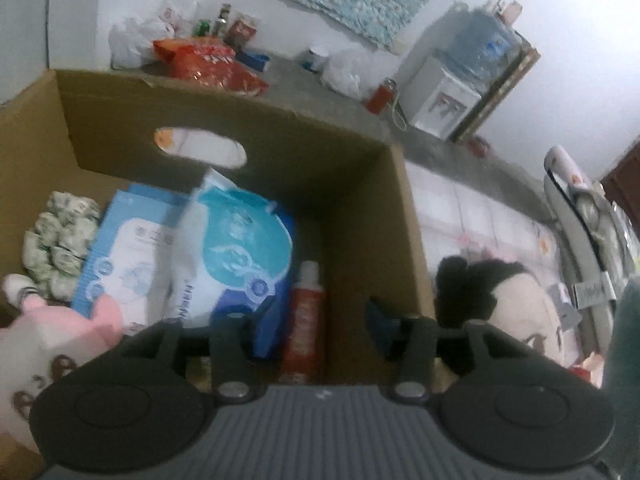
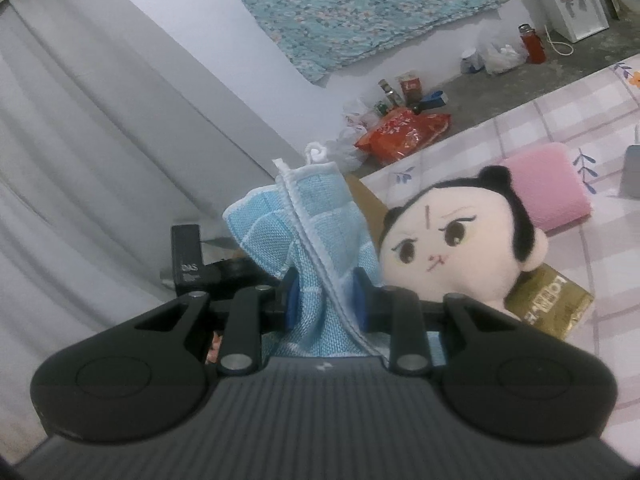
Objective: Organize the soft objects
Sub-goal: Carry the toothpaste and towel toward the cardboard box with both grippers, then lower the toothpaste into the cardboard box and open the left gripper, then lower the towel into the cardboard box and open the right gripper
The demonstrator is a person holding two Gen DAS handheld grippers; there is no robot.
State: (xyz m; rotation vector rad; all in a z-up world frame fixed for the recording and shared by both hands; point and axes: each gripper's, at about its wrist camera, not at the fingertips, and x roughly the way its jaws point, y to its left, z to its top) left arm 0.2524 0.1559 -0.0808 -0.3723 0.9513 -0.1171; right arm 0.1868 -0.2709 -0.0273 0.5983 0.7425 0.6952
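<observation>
Behind your work area: water dispenser (image 1: 442,102) with blue bottle on top stands on grey ledge (image 1: 320,92) by wall. Red flask (image 2: 532,42) just beside dispenser. Red snack bag (image 2: 402,132) lies on same ledge, jars and white plastic bags (image 1: 132,40) behind it. Teal floral fabric (image 2: 352,8) hangs on wall above. You see grey curtain (image 2: 80,140) at left. Gold box (image 2: 548,304) rests on checked bedsheet (image 2: 560,112).

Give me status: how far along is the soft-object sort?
Done: cardboard box already holds tissue packs and a pink plush. In hand: right gripper clamps a blue cloth; left gripper is open, empty. Left: the black-haired doll and pink pillow outside.
</observation>
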